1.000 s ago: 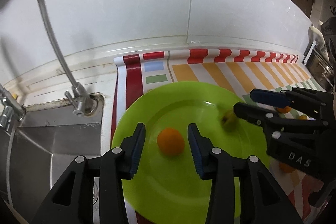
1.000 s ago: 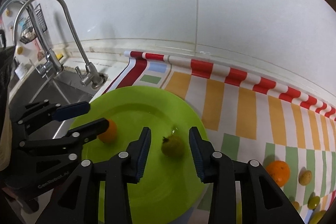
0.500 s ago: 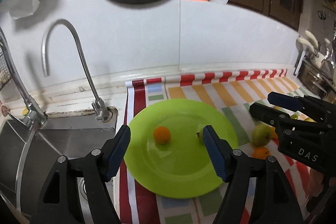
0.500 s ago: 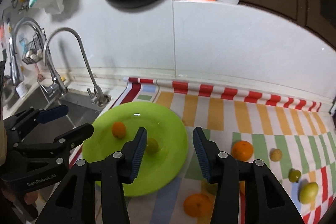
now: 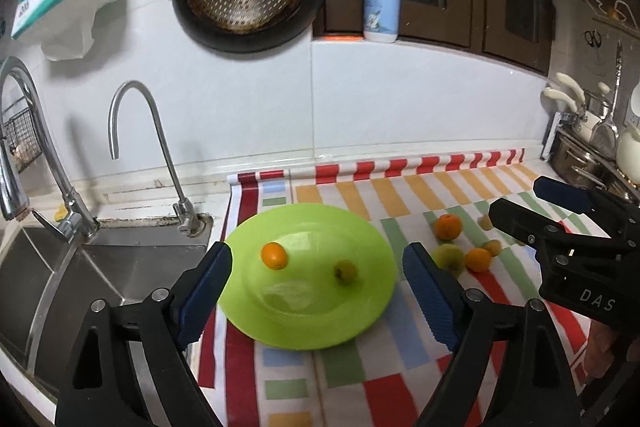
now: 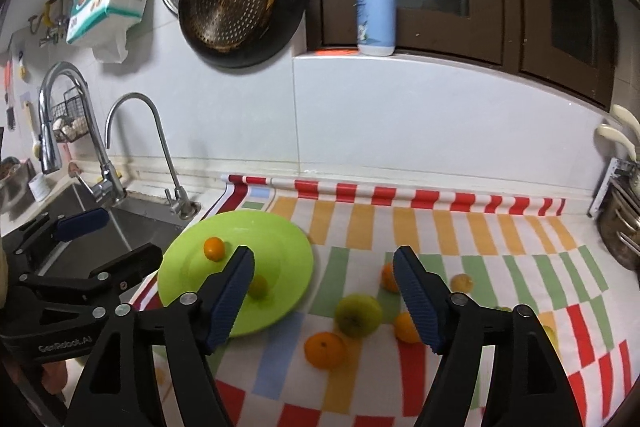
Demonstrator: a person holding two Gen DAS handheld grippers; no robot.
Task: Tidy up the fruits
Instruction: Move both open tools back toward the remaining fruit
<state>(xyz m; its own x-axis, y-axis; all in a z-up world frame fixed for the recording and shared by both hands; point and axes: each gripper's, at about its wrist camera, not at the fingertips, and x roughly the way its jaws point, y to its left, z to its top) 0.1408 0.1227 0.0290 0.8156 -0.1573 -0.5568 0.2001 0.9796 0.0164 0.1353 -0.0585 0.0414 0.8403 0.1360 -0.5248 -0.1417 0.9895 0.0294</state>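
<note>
Left wrist: striped mat [image 5: 400,195] beside sink [image 5: 60,267]; both grippers' jaws opening, empty.

Both wrist views look obliquely down from above, sharing the green plate [image 5: 360,227].

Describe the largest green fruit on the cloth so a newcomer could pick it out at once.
Start at the lime-green plate beside the sink and look right onto the striped cloth. The green apple lies just off the plate, among small oranges. It is the biggest fruit there, and the only large green one; its neighbours are smaller and orange or yellowish.
</note>
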